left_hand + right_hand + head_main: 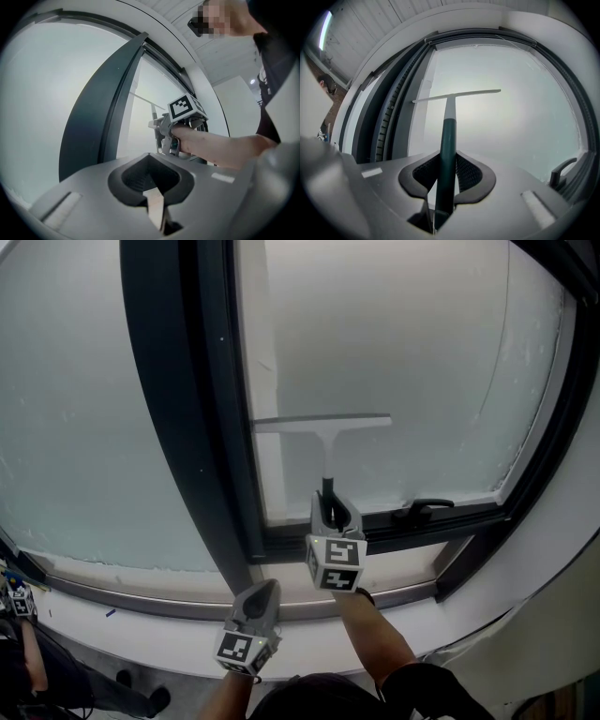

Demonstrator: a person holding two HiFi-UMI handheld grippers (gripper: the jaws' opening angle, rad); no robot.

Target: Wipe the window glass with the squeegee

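A squeegee (325, 427) with a white T-shaped blade and dark green handle (448, 154) lies flat against the right window pane (422, 352), its blade level across the lower left of the glass. My right gripper (330, 512) is shut on the handle, just above the lower sash. The blade (457, 95) spans the pane's left part in the right gripper view. My left gripper (262, 594) hangs lower, near the sill, shut with nothing between its jaws. From the left gripper view, the right gripper (164, 136) and the hand holding it show ahead.
A thick dark mullion (183, 399) divides the left pane (66, 409) from the right one. A black window handle (424, 509) sits on the lower sash at the right. The white sill (141, 615) runs below. Dark frame (553, 418) bounds the right edge.
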